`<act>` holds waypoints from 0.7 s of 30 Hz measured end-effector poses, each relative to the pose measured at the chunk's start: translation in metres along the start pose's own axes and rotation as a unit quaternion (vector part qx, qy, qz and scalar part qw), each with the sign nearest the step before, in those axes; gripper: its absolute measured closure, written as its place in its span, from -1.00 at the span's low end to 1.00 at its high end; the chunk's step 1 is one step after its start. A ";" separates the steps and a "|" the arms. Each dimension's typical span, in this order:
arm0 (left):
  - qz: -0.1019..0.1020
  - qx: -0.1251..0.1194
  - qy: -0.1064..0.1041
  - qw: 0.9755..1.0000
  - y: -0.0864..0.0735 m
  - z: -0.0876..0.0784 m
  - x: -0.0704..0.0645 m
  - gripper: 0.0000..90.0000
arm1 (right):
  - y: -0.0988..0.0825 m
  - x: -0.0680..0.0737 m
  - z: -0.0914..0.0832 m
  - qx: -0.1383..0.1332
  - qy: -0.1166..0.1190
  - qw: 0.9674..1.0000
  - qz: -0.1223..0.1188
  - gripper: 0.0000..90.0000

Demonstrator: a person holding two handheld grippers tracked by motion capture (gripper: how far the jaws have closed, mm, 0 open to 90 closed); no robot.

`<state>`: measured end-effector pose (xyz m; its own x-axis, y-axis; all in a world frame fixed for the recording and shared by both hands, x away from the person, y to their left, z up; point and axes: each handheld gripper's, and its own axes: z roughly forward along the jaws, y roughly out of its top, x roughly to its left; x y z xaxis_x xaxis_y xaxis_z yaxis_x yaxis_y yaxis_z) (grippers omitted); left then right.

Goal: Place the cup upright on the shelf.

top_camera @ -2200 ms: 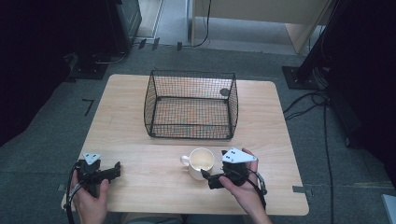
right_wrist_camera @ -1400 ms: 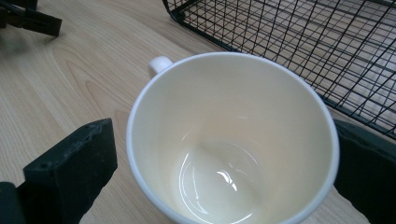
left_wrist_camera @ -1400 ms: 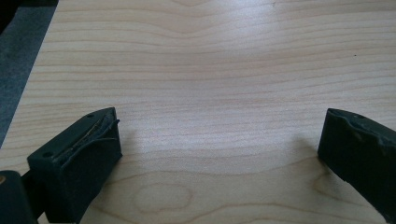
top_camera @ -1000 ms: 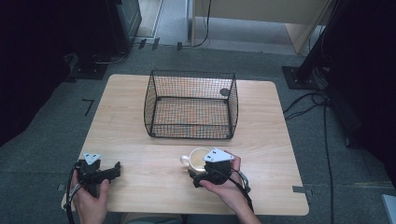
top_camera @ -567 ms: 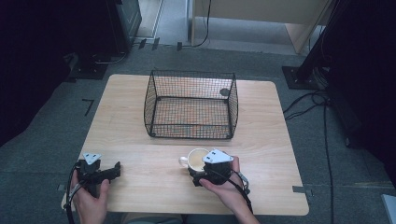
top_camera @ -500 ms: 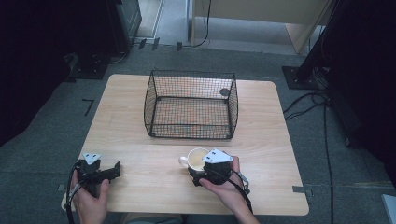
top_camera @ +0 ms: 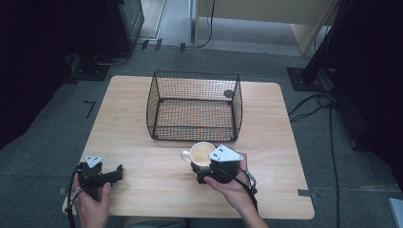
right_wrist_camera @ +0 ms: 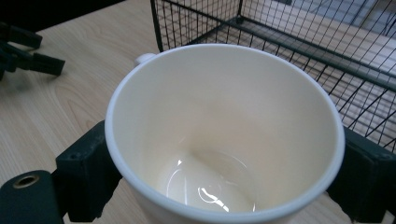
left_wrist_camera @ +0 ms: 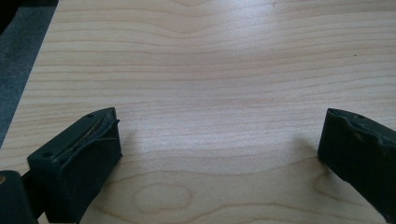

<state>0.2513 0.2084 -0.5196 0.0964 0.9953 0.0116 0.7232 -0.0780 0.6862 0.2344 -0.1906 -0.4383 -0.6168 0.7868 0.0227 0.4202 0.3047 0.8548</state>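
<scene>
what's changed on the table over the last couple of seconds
The right gripper moved in from the right of the cup, and its jaws now sit on either side of it; whether they grip is unclear. The cup, the wire basket and the left gripper stayed put.

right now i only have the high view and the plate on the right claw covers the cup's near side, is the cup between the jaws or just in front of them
Observer: Between them. In the right gripper view one jaw of the right claw stands at each side of the cup.
Operator: anything inside the cup
Observer: Nothing; its bare, glossy cream bottom shows.
Operator: and the left claw, holding anything
Observer: No. In the left gripper view the left claw has its jaws wide apart over bare table.
</scene>
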 end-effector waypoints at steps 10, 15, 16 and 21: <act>0.000 0.000 0.000 1.000 0.000 0.000 0.000 -1.00 | 0.021 -0.004 -0.010 -0.036 -0.009 0.999 -0.006 -0.79; 0.000 0.000 0.000 1.000 0.000 0.000 0.000 -1.00 | 0.029 -0.005 -0.014 -0.057 -0.016 0.998 -0.004 -0.79; 0.000 0.000 0.000 1.000 0.000 0.000 0.000 -1.00 | 0.029 -0.005 -0.014 -0.057 -0.016 0.998 -0.004 -0.79; 0.000 0.000 0.000 1.000 0.000 0.000 0.000 -1.00 | 0.038 -0.006 -0.014 -0.077 -0.028 0.997 -0.008 -0.79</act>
<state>0.2513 0.2084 -0.5195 0.0969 0.9952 0.0120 0.7238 -0.0787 0.6855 0.2449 -0.1913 -0.3990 -0.5832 0.8122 -0.0163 0.3006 0.2343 0.9245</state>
